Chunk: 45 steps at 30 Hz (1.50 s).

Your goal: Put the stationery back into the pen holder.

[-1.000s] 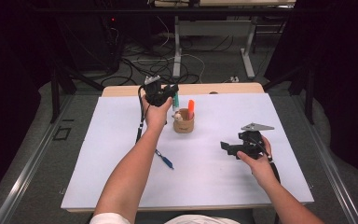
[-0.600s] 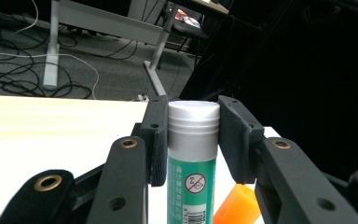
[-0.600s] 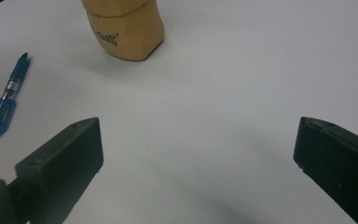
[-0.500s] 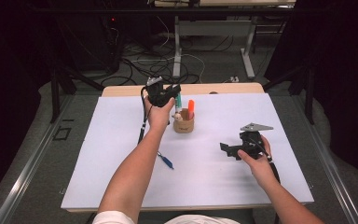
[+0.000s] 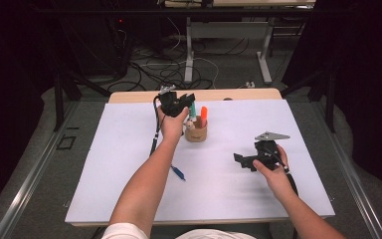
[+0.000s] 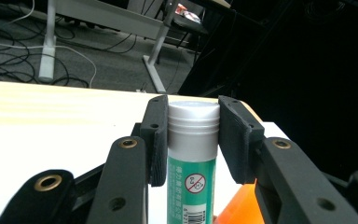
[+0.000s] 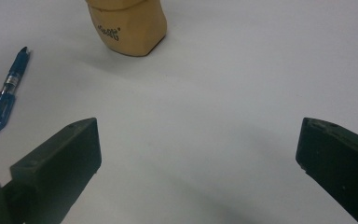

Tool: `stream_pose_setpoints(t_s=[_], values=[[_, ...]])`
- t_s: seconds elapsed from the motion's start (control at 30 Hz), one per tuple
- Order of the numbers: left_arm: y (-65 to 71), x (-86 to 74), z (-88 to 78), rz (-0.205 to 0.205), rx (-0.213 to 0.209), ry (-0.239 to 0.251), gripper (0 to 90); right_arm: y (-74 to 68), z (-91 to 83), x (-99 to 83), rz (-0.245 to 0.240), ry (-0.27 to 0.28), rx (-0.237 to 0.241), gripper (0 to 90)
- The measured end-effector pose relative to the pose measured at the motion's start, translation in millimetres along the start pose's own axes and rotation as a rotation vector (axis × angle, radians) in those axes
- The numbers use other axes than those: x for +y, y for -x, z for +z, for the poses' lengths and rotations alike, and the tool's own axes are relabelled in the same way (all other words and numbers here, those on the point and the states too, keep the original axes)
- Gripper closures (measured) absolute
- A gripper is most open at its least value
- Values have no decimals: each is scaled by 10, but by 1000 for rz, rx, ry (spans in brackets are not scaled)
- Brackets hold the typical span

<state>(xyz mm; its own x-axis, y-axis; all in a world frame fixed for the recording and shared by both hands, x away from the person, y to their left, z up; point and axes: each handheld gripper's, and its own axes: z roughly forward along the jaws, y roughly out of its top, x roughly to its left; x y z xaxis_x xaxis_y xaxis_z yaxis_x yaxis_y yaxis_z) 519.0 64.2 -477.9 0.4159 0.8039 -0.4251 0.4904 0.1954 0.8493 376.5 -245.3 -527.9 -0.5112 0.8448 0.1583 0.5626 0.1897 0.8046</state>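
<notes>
Left gripper view: your left tool [image 6: 192, 140] clamps a green, silver-capped marker [image 6: 192, 163] bearing a red prohibition symbol and barcode. Your right tool [image 7: 198, 163] gapes empty above the white bench [image 7: 242, 70].

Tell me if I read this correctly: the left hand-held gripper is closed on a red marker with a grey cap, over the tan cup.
Not quite. The marker in the left hand-held gripper is green, not red, as the left gripper view shows. The rest holds: grey cap, jaws closed on it, above the tan cup.
</notes>
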Motion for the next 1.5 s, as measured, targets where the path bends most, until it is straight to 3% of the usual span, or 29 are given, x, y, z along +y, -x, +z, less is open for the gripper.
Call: stream_pose_setpoints(t_s=[0.1,0.47,0.6,0.9,1.13,1.37,1.5], values=[[-14,-43,14,-17,4,-2,656,2,3,-2,-1,-3,1,0],[-59,-139,10,-21,10,-30,649,-3,8,-6,-5,-11,8,0],[-76,-153,-3,-30,0,-50,563,-7,17,-10,-8,-14,9,0],[-101,-141,-58,-18,31,-70,491,-11,21,-11,-6,-16,11,0],[-103,-105,-163,7,45,-83,417,-17,20,-9,-9,-15,19,4],[-141,-83,-290,-16,48,-84,368,-22,19,-7,-6,-16,13,11],[-164,-55,-389,-29,42,-108,337,-15,15,-4,-11,-12,10,12]])
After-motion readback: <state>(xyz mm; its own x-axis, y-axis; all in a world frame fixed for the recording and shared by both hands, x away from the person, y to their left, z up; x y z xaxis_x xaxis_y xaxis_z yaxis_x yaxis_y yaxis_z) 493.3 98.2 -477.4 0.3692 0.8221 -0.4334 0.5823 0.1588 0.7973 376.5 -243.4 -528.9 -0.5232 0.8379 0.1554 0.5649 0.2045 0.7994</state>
